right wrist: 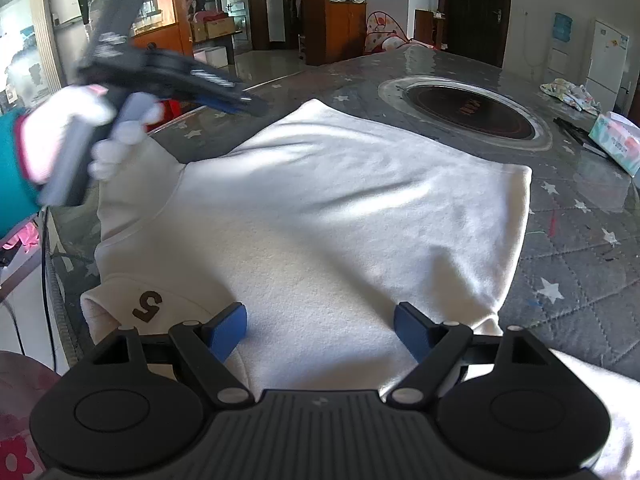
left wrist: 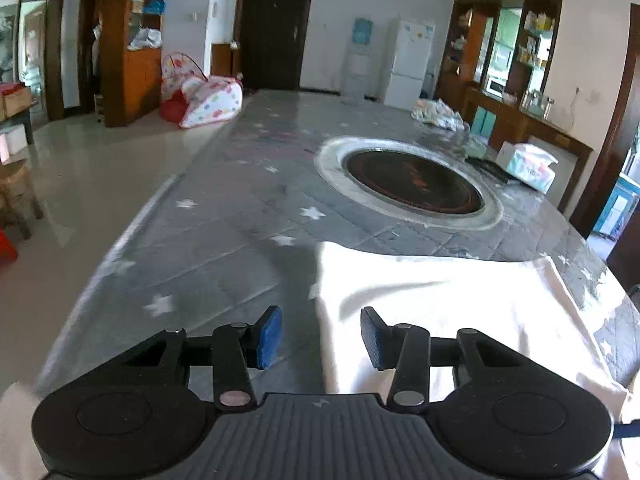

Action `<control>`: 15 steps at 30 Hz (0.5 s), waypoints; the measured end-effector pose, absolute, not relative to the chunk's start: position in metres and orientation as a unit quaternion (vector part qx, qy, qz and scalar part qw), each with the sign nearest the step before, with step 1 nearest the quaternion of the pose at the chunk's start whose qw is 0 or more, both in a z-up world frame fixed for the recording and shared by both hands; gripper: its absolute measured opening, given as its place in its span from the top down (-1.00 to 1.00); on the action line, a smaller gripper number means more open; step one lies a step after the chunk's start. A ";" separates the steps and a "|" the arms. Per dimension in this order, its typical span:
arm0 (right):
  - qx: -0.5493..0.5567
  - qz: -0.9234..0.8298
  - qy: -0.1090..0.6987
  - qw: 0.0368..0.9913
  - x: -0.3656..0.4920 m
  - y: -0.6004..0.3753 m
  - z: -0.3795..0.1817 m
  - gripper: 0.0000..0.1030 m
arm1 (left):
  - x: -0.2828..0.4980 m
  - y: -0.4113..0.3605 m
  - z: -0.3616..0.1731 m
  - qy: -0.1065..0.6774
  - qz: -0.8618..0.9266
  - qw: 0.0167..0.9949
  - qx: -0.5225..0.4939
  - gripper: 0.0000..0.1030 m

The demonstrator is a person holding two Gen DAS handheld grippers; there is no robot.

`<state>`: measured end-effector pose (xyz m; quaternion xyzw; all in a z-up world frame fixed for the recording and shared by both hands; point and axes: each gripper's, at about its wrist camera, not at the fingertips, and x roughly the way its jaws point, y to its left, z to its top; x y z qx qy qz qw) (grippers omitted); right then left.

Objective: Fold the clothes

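A white sweatshirt [right wrist: 320,208] lies spread on the grey star-patterned table [right wrist: 580,280], with a brown "5" mark [right wrist: 147,305] near its front left. It also shows in the left wrist view [left wrist: 440,304]. My right gripper [right wrist: 320,330] is open and empty, just above the garment's near part. My left gripper [left wrist: 321,336] is open and empty over the garment's left edge. In the right wrist view the left gripper [right wrist: 240,102] is held in a gloved hand [right wrist: 80,132], raised above the garment's far left corner.
A round black hotplate with a metal rim [left wrist: 412,182] is set in the table beyond the garment. A tissue pack [left wrist: 530,166] and a crumpled cloth [left wrist: 438,114] lie at the far right. The table's left edge [left wrist: 132,232] drops to a tiled floor.
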<state>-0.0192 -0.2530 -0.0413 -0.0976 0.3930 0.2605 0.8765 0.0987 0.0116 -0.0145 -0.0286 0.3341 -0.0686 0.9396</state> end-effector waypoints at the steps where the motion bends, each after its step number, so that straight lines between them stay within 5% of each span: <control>1: -0.098 0.261 0.393 0.876 -0.019 -0.253 -0.041 -0.61 | 0.103 0.010 -0.016 0.336 -0.066 0.939 -0.026 0.11; 15: -0.092 0.266 0.388 0.878 -0.021 -0.256 -0.042 -0.65 | 0.162 -0.013 -0.036 0.362 -0.035 0.932 0.013 -0.04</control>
